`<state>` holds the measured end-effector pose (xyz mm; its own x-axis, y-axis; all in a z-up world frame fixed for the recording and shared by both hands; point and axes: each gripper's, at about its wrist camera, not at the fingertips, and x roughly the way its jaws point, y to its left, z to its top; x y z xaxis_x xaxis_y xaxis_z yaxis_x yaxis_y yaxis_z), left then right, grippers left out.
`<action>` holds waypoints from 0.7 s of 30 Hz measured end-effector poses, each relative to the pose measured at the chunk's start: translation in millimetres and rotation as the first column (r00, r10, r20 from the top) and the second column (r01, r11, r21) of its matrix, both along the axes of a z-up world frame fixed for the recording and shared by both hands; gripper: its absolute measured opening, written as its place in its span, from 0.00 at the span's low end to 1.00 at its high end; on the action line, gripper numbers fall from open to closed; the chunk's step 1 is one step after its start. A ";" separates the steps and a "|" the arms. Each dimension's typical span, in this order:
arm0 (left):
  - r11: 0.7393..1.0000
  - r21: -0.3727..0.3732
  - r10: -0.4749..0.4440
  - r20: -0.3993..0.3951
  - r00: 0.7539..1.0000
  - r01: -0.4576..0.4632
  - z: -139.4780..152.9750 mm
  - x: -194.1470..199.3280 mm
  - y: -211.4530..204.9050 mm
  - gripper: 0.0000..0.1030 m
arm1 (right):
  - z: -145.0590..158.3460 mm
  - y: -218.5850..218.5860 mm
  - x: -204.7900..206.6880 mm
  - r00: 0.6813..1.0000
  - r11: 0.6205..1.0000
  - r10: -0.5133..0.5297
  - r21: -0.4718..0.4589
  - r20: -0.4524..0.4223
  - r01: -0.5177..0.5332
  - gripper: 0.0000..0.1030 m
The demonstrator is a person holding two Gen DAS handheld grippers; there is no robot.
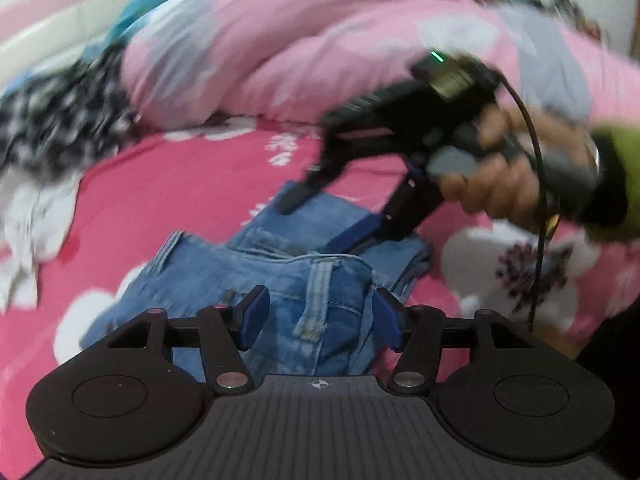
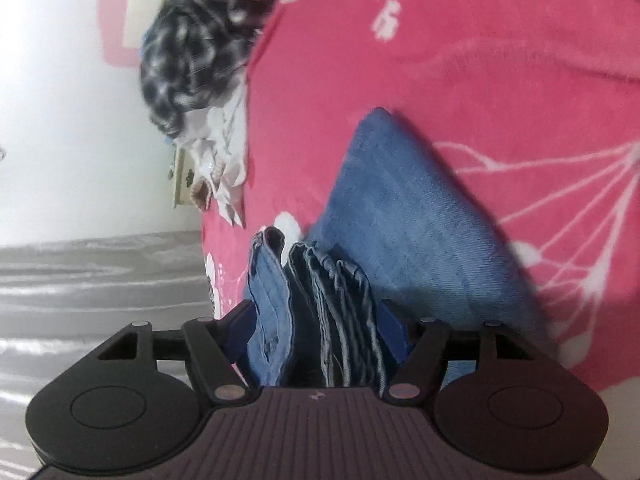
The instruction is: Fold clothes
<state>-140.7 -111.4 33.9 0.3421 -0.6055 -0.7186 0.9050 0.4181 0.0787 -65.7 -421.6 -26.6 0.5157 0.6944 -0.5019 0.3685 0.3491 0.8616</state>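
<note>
Blue jeans (image 1: 280, 268) lie folded on the pink flowered bedsheet (image 1: 180, 184). My left gripper (image 1: 320, 316) has its blue pads on either side of the waistband fold with its belt loop, gripping a thick bunch of denim. My right gripper (image 2: 316, 328) is shut on a stack of several denim layers (image 2: 320, 312); the rest of the jeans (image 2: 400, 216) spreads out beyond it on the sheet. In the left wrist view the right gripper (image 1: 324, 220) is held by a hand, with its fingers down on the far end of the jeans.
A rolled pink quilt (image 1: 320, 40) lies across the back of the bed. A black-and-white checked garment (image 1: 60, 120) and a white garment (image 1: 28, 224) lie at the left. The bed edge, a white wall and grey floor (image 2: 80, 280) show left in the right wrist view.
</note>
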 end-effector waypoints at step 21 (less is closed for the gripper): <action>0.996 -0.058 0.071 0.027 0.997 -0.069 -7.2 9.4 9.3 0.25 | -15.0 -6.4 -12.7 0.997 0.991 -0.058 0.121 -0.044 0.063 0.67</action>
